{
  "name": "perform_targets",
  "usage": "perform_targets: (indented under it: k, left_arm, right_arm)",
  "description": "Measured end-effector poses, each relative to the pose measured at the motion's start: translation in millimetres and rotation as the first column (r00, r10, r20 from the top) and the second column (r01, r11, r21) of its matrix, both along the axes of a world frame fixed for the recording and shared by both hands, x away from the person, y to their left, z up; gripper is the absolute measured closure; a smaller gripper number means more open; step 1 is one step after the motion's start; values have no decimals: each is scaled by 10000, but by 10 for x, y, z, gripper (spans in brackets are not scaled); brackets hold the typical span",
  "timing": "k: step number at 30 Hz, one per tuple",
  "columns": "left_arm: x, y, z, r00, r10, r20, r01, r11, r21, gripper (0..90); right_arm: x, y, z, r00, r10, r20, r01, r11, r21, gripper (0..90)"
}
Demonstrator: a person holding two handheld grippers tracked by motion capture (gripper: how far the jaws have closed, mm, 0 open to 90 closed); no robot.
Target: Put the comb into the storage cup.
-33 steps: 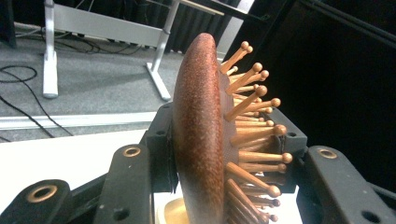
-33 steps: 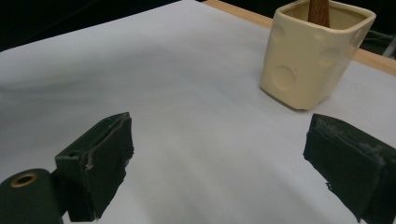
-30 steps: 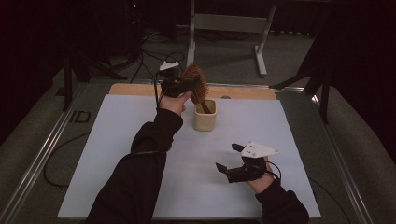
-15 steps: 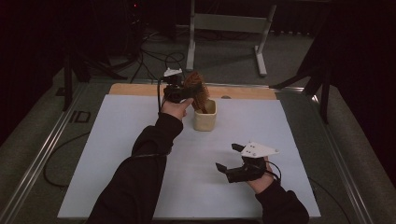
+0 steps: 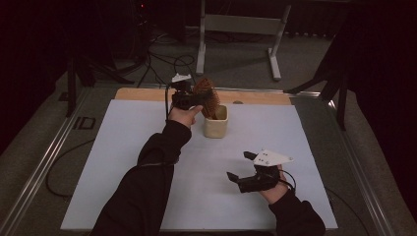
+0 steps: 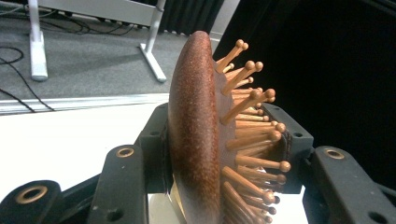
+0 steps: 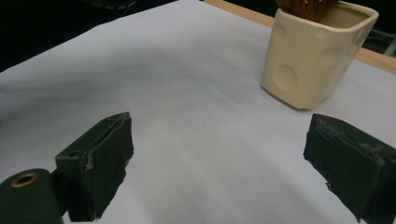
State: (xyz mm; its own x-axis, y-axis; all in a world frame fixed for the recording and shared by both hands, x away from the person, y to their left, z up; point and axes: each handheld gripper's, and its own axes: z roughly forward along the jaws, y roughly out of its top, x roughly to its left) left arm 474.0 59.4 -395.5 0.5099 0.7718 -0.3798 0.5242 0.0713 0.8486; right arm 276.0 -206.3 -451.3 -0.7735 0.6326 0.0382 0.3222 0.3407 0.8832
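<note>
My left tool (image 5: 196, 100) had just been opening around the hairbrush (image 5: 208, 96), now standing in the cream cup (image 5: 216, 127); right tool (image 5: 247, 167) rested spread.

Left gripper (image 5: 189, 98) now sits slightly left of and lower than a second ago, closer over the cream ceramic cup (image 5: 216, 123). Brown wooden bristle hairbrush (image 5: 206, 96) stands more upright, handle down in the cup. Jaws have just been opening, brush head between them.
</note>
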Motion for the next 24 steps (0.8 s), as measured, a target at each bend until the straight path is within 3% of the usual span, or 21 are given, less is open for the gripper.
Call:
perform_targets:
  k: [5, 10, 11, 12, 15, 20, 24]
  left_arm:
    - [-1, 4, 0, 10000, 20, -13, -20, 9998, 175, 476]
    - [-21, 21, 24, 9997, 248, -27, -246, 9965, 794, 320]
    - [-25, 39, 29, 10000, -5, -39, 8, 9966, 824, 261]
    - [-32, 44, 35, 10000, 70, -21, -67, 9946, 1039, 176]
    - [-46, 91, 35, 9994, -299, -163, 316, 9926, 1169, 91]
    - [-92, 167, 17, 9970, -761, -123, 770, 9885, 1299, 1]
    - [-139, 217, 10, 9955, -942, -37, 937, 9839, 1521, 0]
  right_arm:
    - [-5, 1, 3, 10000, -22, 22, 22, 10000, 38, 79]
    - [-2, 0, 0, 10000, -23, 23, 23, 10000, 1, 79]
    - [-2, 0, 0, 10000, -16, 3, 16, 10000, 31, 79]
    - [-2, 1, -1, 10000, -26, 24, 26, 10000, 25, 79]
    - [-1, 3, -3, 10000, -35, 32, 35, 10000, 10, 79]
    - [3, 4, -9, 10000, -58, -7, 58, 10000, 20, 79]
    - [11, 3, -12, 10000, -91, -15, 91, 10000, 1, 79]
